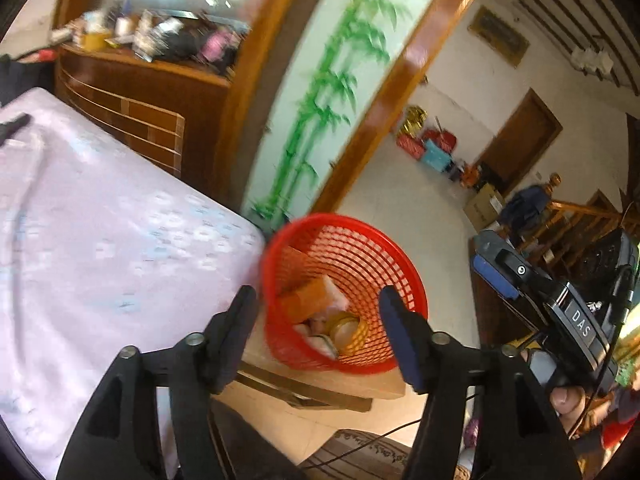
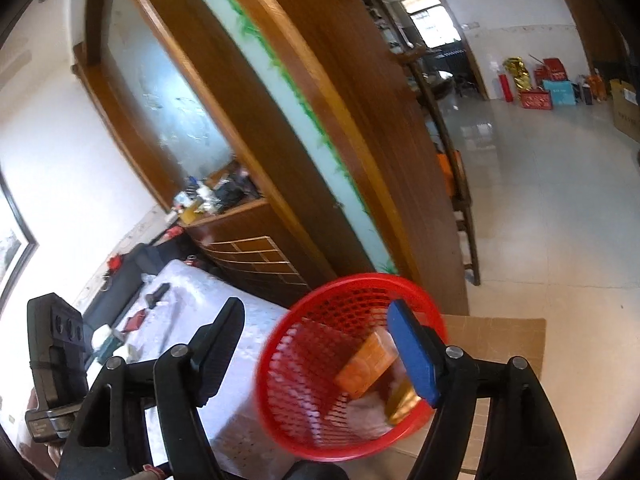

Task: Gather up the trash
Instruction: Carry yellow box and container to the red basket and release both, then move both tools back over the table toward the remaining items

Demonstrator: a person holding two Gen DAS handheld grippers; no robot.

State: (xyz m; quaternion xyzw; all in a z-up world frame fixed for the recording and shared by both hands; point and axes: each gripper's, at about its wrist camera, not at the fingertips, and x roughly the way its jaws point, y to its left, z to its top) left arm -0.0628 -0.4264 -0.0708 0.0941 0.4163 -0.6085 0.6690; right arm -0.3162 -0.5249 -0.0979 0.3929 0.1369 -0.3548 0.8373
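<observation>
A red plastic mesh wastebasket (image 1: 344, 292) (image 2: 348, 368) with a round rim stands on a light wooden worktop (image 1: 320, 380) (image 2: 500, 340), just beside the corner of a bed covered in a pale lilac flowered sheet (image 1: 100, 240) (image 2: 200, 320). Inside the wastebasket lie an orange cardboard box (image 1: 308, 300) (image 2: 368, 368), some pale crumpled paper (image 2: 368, 412) and a roll of yellowish tape (image 1: 348, 330), all blurred. The letters "DAS" are readable on the black housing of the right tongs (image 1: 576, 320) as seen from the left wrist. The left tongs (image 1: 316, 320) point down toward the wastebasket with fingers spread wide and nothing between them. The right tongs (image 2: 320, 340) angle down over the rim, likewise spread wide and holding nothing, one blue pad (image 2: 412, 352) in front of the basket's far side.
</observation>
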